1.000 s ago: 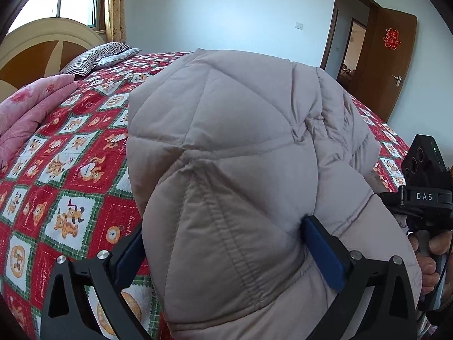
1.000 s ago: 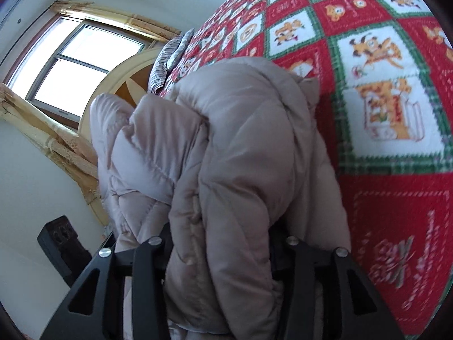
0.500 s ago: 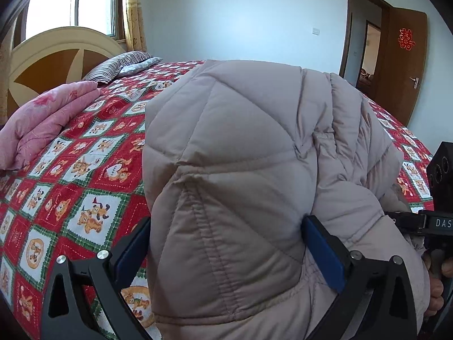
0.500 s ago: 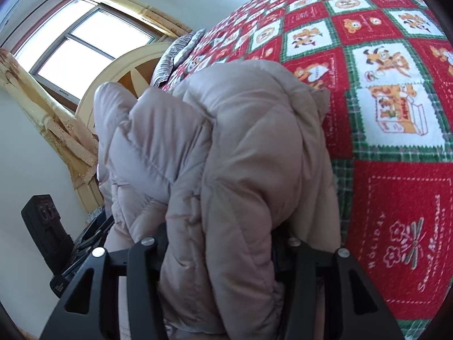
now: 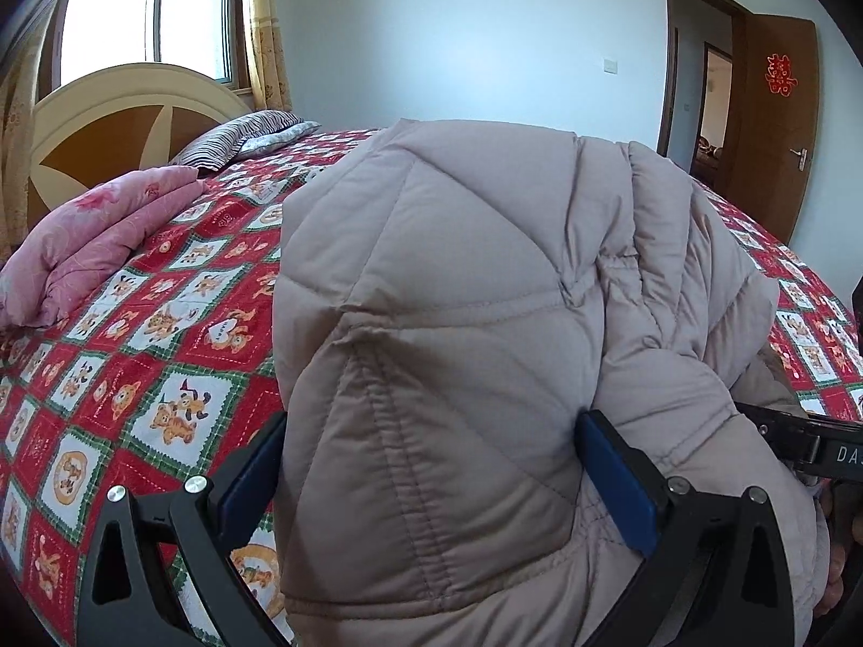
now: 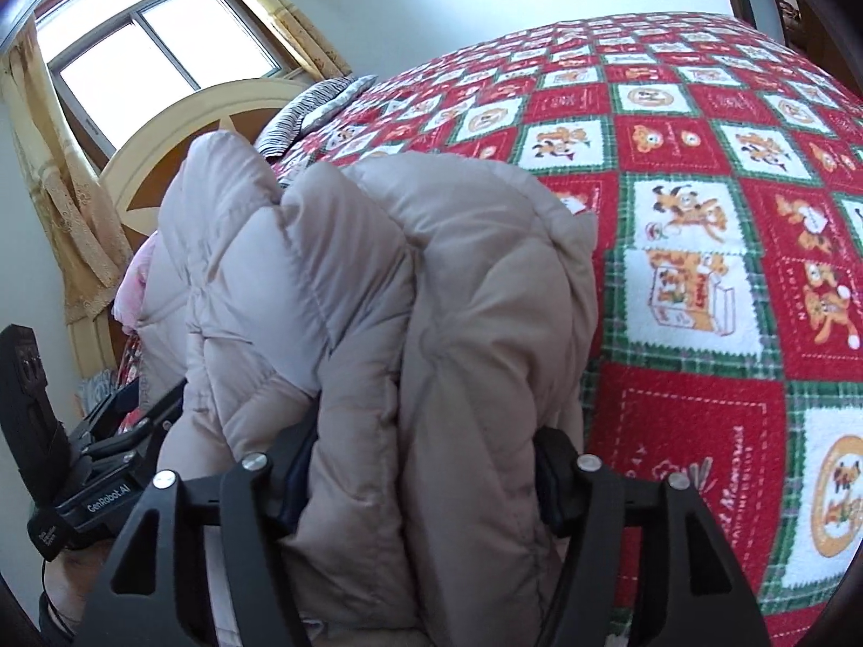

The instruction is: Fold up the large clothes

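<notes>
A beige quilted down jacket (image 5: 485, 350) is bunched in thick folds and held above the red patterned bed cover (image 5: 135, 377). My left gripper (image 5: 426, 474) is shut on a thick wad of the jacket, with its blue pads (image 5: 615, 485) pressed into the fabric. My right gripper (image 6: 420, 480) is shut on several folded layers of the same jacket (image 6: 431, 296). The right gripper's body shows at the right edge of the left wrist view (image 5: 809, 442). The left gripper's body shows at the lower left of the right wrist view (image 6: 91, 474).
The bed cover (image 6: 728, 215) spreads wide to the right. A folded pink quilt (image 5: 91, 237) lies at the left by the arched headboard (image 5: 118, 124). A striped pillow (image 5: 242, 135) lies at the bed's head. A brown door (image 5: 771, 124) stands open at the far right.
Both grippers have carried the jacket further over the bed and levelled out. More of the bed cover, the pink quilt and the headboard have come into view. Both grips are unchanged.
</notes>
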`<move>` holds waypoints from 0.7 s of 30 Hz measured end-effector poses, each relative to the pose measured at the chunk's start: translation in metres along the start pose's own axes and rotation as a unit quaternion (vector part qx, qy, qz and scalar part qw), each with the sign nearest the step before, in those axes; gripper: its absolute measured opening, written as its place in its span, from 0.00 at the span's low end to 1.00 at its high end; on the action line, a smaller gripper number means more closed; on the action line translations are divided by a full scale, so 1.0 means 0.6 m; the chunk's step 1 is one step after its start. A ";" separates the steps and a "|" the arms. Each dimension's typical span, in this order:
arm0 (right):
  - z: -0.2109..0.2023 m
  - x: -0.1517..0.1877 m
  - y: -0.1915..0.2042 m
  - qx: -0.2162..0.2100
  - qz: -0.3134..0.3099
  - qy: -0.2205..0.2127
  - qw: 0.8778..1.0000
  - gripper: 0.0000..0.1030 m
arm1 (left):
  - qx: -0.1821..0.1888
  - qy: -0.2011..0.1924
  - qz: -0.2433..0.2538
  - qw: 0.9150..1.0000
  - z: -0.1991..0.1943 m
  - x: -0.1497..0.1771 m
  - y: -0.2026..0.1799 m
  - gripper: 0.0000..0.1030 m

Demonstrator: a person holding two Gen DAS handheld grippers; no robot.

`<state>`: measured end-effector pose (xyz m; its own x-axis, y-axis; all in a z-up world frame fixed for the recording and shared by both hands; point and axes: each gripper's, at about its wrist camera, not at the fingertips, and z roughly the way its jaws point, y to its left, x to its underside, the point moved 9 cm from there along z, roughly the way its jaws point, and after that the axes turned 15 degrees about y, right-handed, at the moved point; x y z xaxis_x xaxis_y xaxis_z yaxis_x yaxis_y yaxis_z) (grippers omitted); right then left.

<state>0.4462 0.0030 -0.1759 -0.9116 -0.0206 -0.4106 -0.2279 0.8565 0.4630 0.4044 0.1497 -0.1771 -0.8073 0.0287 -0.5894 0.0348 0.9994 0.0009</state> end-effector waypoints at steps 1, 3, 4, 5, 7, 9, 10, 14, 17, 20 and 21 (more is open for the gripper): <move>-0.005 -0.001 0.000 0.000 0.003 -0.001 1.000 0.66 | 0.000 0.001 -0.001 1.000 -0.002 0.000 0.001 0.99; -0.014 0.002 -0.001 0.008 0.003 -0.005 1.000 0.68 | -0.002 0.001 0.001 1.000 -0.010 0.000 0.000 0.99; -0.016 0.005 -0.002 0.020 0.000 -0.007 1.000 0.72 | -0.003 0.000 0.002 1.000 -0.011 0.000 0.000 0.99; -0.014 0.004 0.000 0.030 -0.003 -0.007 1.000 0.74 | -0.003 -0.002 0.002 1.000 -0.011 0.001 0.000 0.99; -0.007 0.002 -0.003 0.041 -0.003 -0.002 0.999 0.80 | -0.003 -0.004 0.000 1.000 -0.010 0.003 0.001 0.99; -0.003 0.000 -0.013 0.038 0.012 0.003 0.999 0.83 | -0.006 -0.002 0.000 1.000 -0.012 0.003 0.002 0.99; -0.005 -0.001 -0.013 0.035 0.016 0.001 0.999 0.83 | -0.009 -0.001 0.001 1.000 -0.015 0.005 0.002 0.99; -0.022 0.008 -0.009 0.042 0.006 -0.012 0.999 0.83 | -0.016 -0.007 0.013 1.000 -0.031 0.011 -0.004 0.99; -0.026 0.012 -0.008 0.040 0.009 -0.013 0.999 0.83 | -0.013 -0.005 0.008 1.000 -0.035 0.013 -0.003 0.99; -0.034 0.014 -0.007 0.044 0.008 -0.018 0.999 0.83 | -0.017 -0.005 0.010 1.000 -0.046 0.018 -0.004 0.99; -0.036 0.014 -0.006 0.044 0.008 -0.018 0.999 0.83 | -0.019 -0.006 0.013 1.000 -0.049 0.019 -0.005 0.99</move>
<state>0.4319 -0.0115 -0.1645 -0.9014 0.0104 -0.4329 -0.1814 0.8988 0.3992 0.3777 0.1477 -0.1600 -0.7995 0.0545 -0.5982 0.0331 0.9984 0.0467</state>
